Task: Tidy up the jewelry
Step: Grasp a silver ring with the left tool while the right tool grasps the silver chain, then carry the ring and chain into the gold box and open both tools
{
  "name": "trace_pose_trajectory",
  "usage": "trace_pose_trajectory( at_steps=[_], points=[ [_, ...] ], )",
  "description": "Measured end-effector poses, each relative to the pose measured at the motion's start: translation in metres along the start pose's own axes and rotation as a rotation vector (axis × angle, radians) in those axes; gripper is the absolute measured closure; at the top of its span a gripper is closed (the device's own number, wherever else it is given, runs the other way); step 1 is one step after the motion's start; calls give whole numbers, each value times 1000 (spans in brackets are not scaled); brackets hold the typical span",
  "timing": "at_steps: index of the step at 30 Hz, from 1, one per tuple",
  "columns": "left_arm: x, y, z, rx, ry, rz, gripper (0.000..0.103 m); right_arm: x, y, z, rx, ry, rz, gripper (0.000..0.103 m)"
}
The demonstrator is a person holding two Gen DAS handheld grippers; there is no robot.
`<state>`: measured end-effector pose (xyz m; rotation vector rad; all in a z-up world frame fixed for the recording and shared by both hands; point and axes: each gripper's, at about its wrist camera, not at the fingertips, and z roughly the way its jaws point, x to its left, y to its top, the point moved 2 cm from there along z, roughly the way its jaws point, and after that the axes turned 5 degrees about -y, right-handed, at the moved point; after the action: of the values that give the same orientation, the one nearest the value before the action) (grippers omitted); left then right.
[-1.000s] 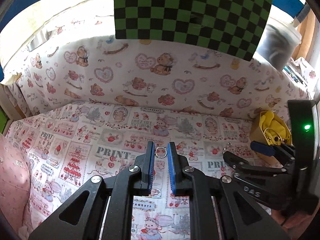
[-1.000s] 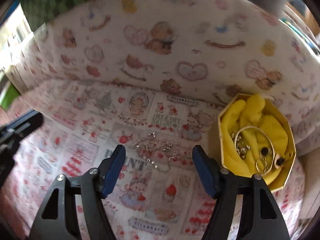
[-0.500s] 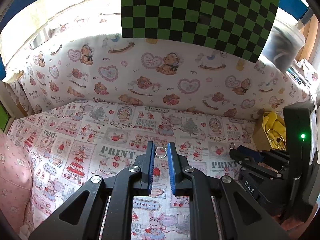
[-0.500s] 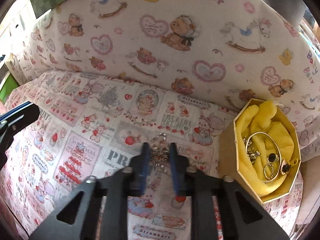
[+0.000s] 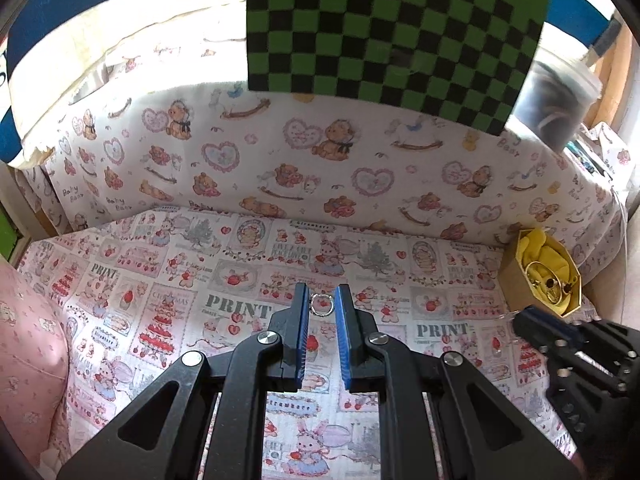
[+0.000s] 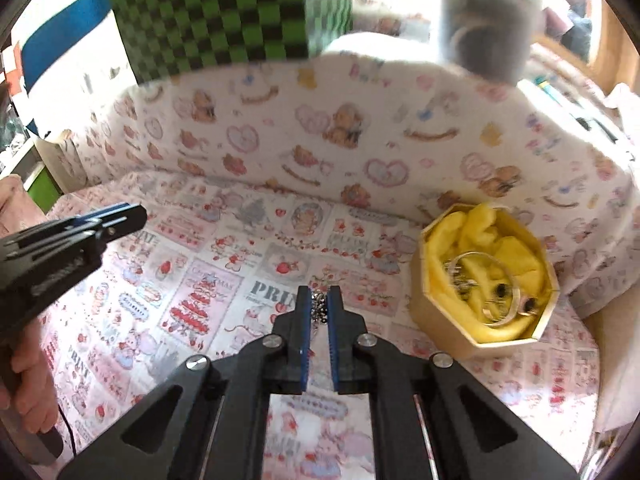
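Observation:
My left gripper (image 5: 322, 300) is shut on a small silver ring (image 5: 321, 305), pinched between its blue fingertips above the printed cloth. In the right wrist view, the right gripper (image 6: 319, 300) is shut on a bunched silver chain (image 6: 319, 309), which it holds clear of the cloth. An octagonal cardboard jewelry box (image 6: 448, 320) lined with yellow cloth sits just right of it, with a bangle (image 6: 505, 280) and rings inside. In the left wrist view the box (image 5: 514, 280) stands at the far right, with the right gripper (image 5: 524, 317) in front of it.
A bear-print fabric wall (image 5: 320, 160) closes off the back. Above it hang a green-and-black checkered board (image 5: 392, 32) and a plastic tub (image 5: 556, 96). A pink cushion (image 5: 28, 340) lies at the left. A person's hand (image 6: 28, 380) holds the left gripper (image 6: 128, 214).
The right gripper's fingers closed on the chain lying on the cloth, then rose with it. The left gripper stayed in place with the ring between its fingers.

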<state>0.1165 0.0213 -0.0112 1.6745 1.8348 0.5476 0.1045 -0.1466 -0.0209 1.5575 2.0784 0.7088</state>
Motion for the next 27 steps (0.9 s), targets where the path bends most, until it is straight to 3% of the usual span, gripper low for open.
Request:
trace_pose_trajectory(
  at_steps=[8,14,18,21,27],
  points=[
    [-9,-2,-1,-8,9,31,91,-36,-3,-45,-131,34,36,96],
    [-10,-1,-5,-32,-3,35,91,-60,-7,-54,-181,19,54,96],
    [-17,-2,-17,-77,-26,56,91,-70,-10,-59,-240,7,68,96],
    [-27,-1,-36,-177,55,82,91,-76,-11,-61,-279,15,82,96],
    [-51,3,-63,-266,14,118,91,-96,-10,-70,-376,16,114,96]
  ],
)
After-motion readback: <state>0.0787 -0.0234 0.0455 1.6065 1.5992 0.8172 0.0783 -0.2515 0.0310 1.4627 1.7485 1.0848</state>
